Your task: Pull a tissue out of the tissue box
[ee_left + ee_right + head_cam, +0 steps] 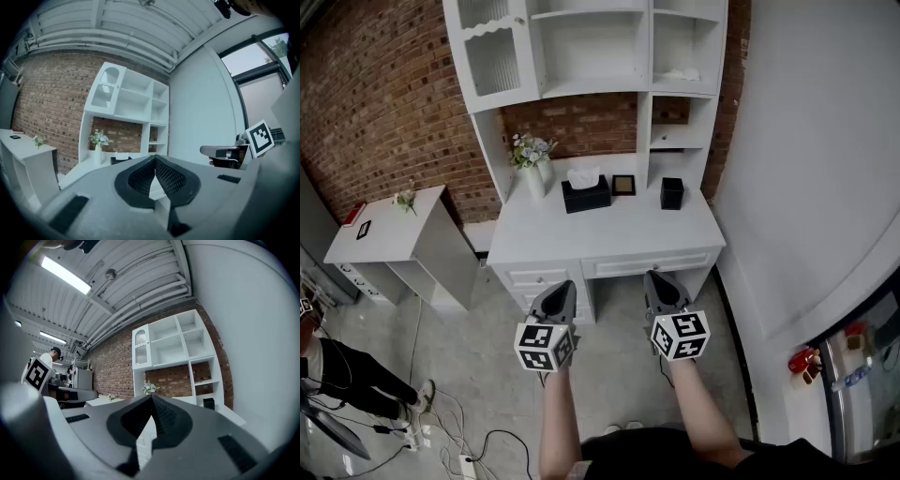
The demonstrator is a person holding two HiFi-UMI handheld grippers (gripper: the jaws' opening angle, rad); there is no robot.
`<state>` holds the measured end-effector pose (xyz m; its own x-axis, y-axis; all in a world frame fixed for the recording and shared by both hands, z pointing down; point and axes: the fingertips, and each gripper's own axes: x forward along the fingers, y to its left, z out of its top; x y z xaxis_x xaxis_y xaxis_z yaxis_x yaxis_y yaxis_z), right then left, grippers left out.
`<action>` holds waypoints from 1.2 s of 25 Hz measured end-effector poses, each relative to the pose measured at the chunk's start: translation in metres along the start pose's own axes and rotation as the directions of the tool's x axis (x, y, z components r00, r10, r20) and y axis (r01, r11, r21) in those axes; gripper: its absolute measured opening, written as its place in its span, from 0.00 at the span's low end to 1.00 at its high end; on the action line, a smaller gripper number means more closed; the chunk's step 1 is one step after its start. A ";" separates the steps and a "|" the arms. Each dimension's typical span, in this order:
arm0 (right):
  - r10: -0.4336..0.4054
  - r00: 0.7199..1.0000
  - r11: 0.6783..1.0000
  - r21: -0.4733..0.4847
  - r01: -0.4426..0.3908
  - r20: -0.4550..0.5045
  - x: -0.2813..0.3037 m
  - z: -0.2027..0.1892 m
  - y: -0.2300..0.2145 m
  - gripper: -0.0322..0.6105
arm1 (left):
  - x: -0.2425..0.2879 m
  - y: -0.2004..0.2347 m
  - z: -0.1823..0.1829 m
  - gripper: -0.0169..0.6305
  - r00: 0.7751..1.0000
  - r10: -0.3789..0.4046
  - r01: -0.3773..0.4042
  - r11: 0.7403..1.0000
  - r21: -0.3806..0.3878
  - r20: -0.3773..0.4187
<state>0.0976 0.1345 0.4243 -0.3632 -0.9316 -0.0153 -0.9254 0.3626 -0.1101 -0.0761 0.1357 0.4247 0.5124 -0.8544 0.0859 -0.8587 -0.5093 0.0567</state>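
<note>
Pointing level toward the white desk (609, 236), the left gripper (564, 287) has its jaws clenched tip to tip with nothing between them, as the left gripper view shows. The right gripper (655, 277), beside it, is clenched empty in the same way. Both hang over the grey floor (609, 375), short of the desk's drawer fronts and well apart from anything on top.

The black tissue box (586, 196) stands at the back of the desk under the shelf unit (591, 56), with a white tissue (583, 176) sticking up from its slot. A white vase of flowers (532, 161) stands to its left, a small dark frame (623, 185) just to its right, and a black cup (671, 193) farther right. A brick wall (384, 103) runs behind, with a white side table (389, 230) at the left.
</note>
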 end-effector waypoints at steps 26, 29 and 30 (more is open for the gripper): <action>0.066 0.998 0.998 0.024 -0.066 -0.010 0.007 -0.021 0.027 0.10 | -0.016 0.018 -0.030 0.04 0.999 0.004 -0.006 0.999 -0.052 -0.043; 0.085 0.996 0.995 0.045 -0.085 -0.009 0.006 -0.024 0.030 0.19 | -0.018 0.019 -0.036 0.04 0.999 -0.003 0.000 0.998 -0.063 -0.050; 0.092 0.996 0.994 0.052 -0.092 -0.007 0.006 -0.025 0.030 0.23 | -0.019 0.020 -0.037 0.04 0.999 -0.006 0.003 0.998 -0.066 -0.050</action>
<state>0.0648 0.1409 0.4459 -0.4477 -0.8940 -0.0188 -0.8813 0.4447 -0.1600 -0.1025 0.1454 0.4609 0.5173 -0.8451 0.1348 -0.8551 -0.5038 0.1228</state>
